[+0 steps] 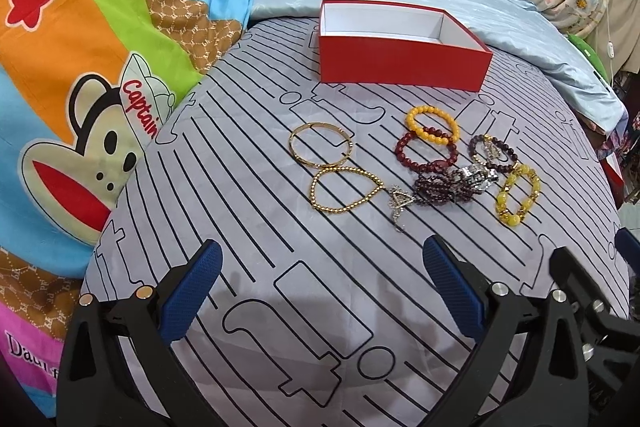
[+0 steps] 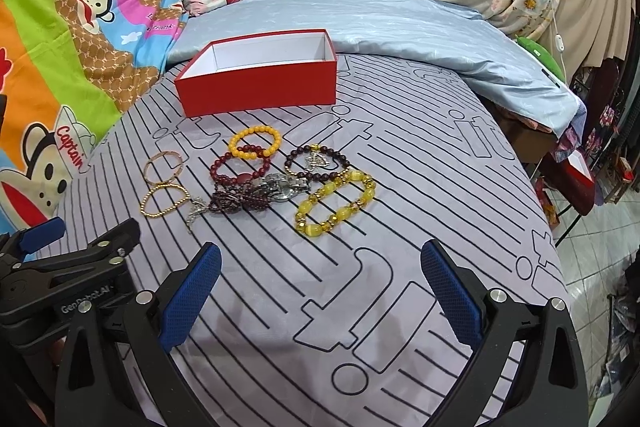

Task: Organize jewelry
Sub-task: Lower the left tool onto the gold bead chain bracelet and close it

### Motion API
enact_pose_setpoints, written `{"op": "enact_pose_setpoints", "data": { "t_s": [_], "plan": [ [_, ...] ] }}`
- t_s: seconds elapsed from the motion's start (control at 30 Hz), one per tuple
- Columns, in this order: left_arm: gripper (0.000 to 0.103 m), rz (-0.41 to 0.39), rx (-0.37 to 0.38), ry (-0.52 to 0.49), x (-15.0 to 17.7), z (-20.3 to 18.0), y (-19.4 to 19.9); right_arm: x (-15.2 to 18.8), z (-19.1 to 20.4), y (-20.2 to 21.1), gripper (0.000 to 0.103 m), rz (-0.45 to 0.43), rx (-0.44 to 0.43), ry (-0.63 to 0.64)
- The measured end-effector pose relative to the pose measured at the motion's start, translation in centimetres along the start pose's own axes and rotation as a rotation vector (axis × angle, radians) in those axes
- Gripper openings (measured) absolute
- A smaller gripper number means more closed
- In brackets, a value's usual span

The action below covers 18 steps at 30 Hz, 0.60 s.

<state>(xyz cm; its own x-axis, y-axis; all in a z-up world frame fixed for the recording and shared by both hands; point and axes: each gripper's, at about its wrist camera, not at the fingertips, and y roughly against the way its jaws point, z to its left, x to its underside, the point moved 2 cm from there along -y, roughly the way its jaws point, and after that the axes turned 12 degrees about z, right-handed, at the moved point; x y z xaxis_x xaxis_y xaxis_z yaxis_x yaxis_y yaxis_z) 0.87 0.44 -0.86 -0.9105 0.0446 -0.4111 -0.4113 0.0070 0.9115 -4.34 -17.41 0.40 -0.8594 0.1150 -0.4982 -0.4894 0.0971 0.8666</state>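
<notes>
My left gripper and right gripper hung spread above the striped bedsheet, bracelets near, red box far.

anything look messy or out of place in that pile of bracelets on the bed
Mostly the middle: the silver watch lies tangled with the dark garnet strand, and the orange bead bracelet overlaps the dark red one. The red box holds nothing visible. Nothing looks broken or spilled.

- I see a matt red cardboard box, white inside.
- Shiny gold metal bangle; glossy yellow beads.
- Striped cloth sheet, smooth.
- Textured blue finger pads on black plastic.
</notes>
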Motion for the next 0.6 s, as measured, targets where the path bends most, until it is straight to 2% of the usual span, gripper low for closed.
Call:
{"op": "enact_pose_setpoints", "data": {
  "t_s": [0.3, 0.6],
  "plan": [
    [0.096, 0.04, 0.021, 0.086, -0.5, 3.3, -2.8, 0.0, -1.9, -2.5, 0.096, 0.055, 0.007, -0.034],
    [0.093, 0.024, 0.034, 0.064, -2.2, 2.8, -4.2, -0.3, -1.8, -3.7, 0.096, 0.081, -0.015, -0.035]
  ]
}}
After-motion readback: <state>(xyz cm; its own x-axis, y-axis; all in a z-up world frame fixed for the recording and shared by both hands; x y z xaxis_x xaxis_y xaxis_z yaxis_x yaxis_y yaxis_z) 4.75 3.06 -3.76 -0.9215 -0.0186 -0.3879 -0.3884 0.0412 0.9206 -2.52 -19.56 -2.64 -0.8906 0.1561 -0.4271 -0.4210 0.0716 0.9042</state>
